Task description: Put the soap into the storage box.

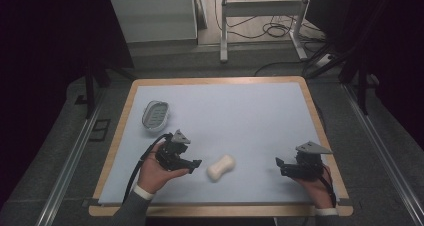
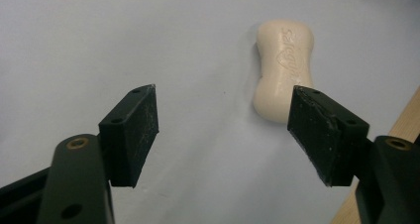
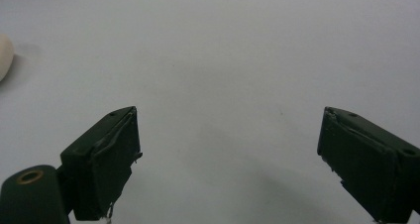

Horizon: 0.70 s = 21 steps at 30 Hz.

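Black jaws of the left gripper point(image 2: 223, 135) stand wide apart, holding nothing, aimed at a cream soap bar point(image 2: 283, 68) just beyond, seemingly lining up a grasp. Right of the soap, the right gripper point(image 3: 228, 157) gapes empty. Far left of the soap sits a soap dish point(image 1: 155, 114). Embossed lettering on the bar is unreadable.

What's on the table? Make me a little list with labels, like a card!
soap: cream bar, lying flat on the table, near the front edge
soap dish: grey oval, empty, back left, apart from the soap
left tool: open, pointing at the soap, not touching it
right tool: open, nothing between its jaws, to the right of the soap
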{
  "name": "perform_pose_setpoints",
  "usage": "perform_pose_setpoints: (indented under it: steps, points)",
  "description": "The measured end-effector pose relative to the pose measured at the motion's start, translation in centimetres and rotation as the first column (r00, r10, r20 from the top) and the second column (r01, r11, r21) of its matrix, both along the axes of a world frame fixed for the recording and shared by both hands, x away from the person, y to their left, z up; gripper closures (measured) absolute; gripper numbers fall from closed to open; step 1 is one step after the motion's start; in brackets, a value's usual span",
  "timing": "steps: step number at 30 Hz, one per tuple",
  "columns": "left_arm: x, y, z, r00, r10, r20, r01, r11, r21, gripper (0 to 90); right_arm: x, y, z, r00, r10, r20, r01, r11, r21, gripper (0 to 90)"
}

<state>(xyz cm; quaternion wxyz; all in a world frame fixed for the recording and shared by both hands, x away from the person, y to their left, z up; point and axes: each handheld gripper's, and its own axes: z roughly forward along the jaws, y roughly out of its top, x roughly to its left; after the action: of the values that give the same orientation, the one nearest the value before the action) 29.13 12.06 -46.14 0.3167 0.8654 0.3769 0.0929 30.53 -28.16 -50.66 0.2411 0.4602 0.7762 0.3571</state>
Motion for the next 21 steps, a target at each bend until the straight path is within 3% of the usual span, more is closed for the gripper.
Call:
perform_pose_setpoints:
  steps: [21]
  points:
    - [0.7, -4.3, -1.4, 0.9942, -0.088, -0.062, 0.090, 0.9953, 0.037, 27.5, 0.0, 0.2, -0.1, 1.0000, 0.003, -0.007, -0.003, 1.000, 0.000, 9.4]
